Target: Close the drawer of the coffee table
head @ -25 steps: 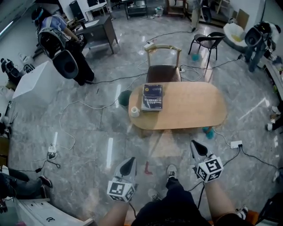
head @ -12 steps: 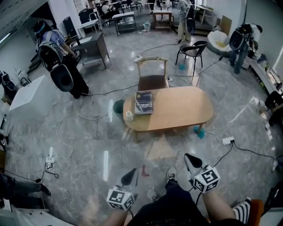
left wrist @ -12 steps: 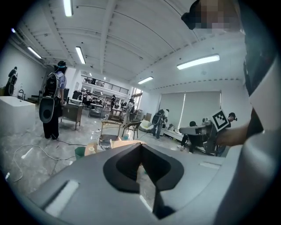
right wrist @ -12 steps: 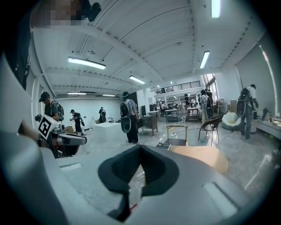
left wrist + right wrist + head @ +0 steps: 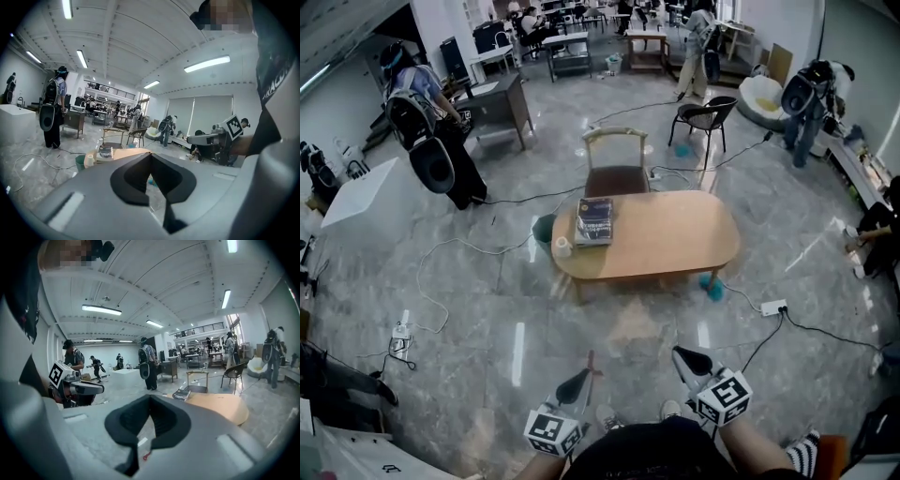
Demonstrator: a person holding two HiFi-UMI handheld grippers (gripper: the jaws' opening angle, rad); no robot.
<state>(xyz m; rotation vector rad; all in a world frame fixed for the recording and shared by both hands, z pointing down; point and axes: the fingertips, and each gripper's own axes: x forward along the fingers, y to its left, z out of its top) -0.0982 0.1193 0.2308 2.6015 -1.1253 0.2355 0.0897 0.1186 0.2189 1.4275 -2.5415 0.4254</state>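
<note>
Coffee table (image 5: 666, 234) far off, drawer unseen

Its drawer cannot be made out beneath the top. Left claw (image 5: 583, 375) and right claw (image 5: 681, 353), well short of it, are closed tight and empty; the arms are cut off below.

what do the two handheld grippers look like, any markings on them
They match. The left gripper and right gripper each have a light grey body narrowing to dark, pointed fingers. Behind the fingers each carries a white cube printed with black square markers. The person holding them wears a black top.
</note>
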